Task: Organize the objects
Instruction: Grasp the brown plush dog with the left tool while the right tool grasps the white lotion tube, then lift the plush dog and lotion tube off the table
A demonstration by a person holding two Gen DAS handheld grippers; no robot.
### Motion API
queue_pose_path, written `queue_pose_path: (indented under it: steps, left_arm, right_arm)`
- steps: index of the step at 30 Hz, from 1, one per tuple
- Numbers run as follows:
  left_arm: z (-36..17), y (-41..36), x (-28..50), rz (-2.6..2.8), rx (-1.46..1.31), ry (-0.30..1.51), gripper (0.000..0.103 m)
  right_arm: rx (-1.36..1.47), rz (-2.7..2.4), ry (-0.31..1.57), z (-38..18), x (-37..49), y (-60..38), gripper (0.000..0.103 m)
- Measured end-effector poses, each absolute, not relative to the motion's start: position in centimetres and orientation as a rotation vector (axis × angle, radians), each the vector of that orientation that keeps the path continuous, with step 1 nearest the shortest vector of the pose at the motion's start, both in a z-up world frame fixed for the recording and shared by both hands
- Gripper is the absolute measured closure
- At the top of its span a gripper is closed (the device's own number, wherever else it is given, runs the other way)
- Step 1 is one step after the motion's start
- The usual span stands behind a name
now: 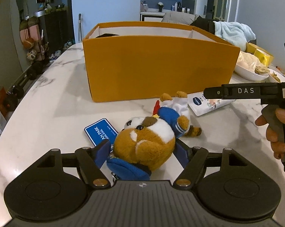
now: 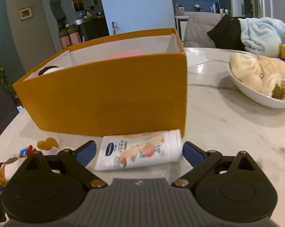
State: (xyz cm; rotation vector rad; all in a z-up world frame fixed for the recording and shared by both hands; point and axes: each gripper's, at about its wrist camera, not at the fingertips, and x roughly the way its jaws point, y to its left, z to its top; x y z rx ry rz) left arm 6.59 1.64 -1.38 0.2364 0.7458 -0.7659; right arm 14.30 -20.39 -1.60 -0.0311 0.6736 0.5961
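Note:
A brown and white plush dog (image 1: 148, 138) in blue clothes lies on the marble table (image 1: 57, 104). Its head sits between the blue pads of my left gripper (image 1: 143, 148), which stands open with narrow gaps on both sides. A blue card (image 1: 100, 130) lies just left of the plush. In front of the orange box (image 2: 108, 98) lies a white lotion tube (image 2: 140, 151). My right gripper (image 2: 139, 151) is open with a pad at each end of the tube, not touching it. The right gripper's fingers (image 1: 227, 92) reach over the tube (image 1: 208, 104) in the left wrist view.
Inside the orange box (image 1: 157, 66) are a pink thing (image 2: 127, 54) and a black and white object (image 2: 49, 70). A white bowl (image 2: 256, 96) of food stands to the right, a light blue blanket (image 2: 263, 32) behind it. The table's rounded edge runs along the left.

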Motion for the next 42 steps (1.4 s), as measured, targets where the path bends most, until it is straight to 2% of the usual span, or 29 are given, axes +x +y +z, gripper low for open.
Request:
queue_pose_path:
  steps: [9,17,18,19,21,26,27,32,35,41,42]
  left_arm:
    - [-1.5,1.8,6.9,-0.771,0.221,0.752,0.018]
    - [-1.2,1.2,6.0,-0.766,0.287,0.683,0.018]
    - [-1.1,1.2,5.8,-0.766,0.297,0.673,0.018]
    - [-1.1,1.2,5.7,-0.765,0.305,0.666,0.018]
    - [-1.0,1.2,5.6,-0.765,0.316,0.659,0.018]
    - [-0.7,1.6,5.7,-0.776,0.336,0.639,0.017]
    - [-0.7,1.6,5.8,-0.776,0.337,0.639,0.016]
    - [-0.7,1.8,6.0,-0.767,0.342,0.634,0.015]
    - [-0.5,2.3,5.8,-0.772,0.344,0.607,0.015]
    - [-0.3,0.6,5.7,-0.922,0.44,0.539,0.014]
    - [-0.3,0.1,5.8,-0.957,0.466,0.529,0.011]
  right_arm:
    - [-0.019,0.876,0.808,-1.9,11.7,-21.7,0.005]
    - [-0.358,0.804,0.624,-1.6,9.2,-19.2,0.005]
    - [-0.372,0.82,0.611,-1.6,9.5,-18.7,0.006]
    - [-0.386,0.843,0.611,-1.7,9.8,-18.2,0.014]
    - [-0.406,0.87,0.629,-1.9,10.8,-17.4,0.022]
    - [-0.369,0.881,0.647,-1.9,12.3,-17.2,0.023]
    - [-0.363,0.881,0.659,-2.2,12.3,-17.4,0.03]
    - [-0.277,0.818,0.704,-1.7,11.7,-19.2,0.041]
    - [-0.273,0.706,0.712,-1.6,9.8,-20.4,0.053]
    - [-0.313,0.697,0.693,-1.8,6.2,-21.3,0.048]
    - [-0.325,0.697,0.685,-1.9,5.9,-21.1,0.045]
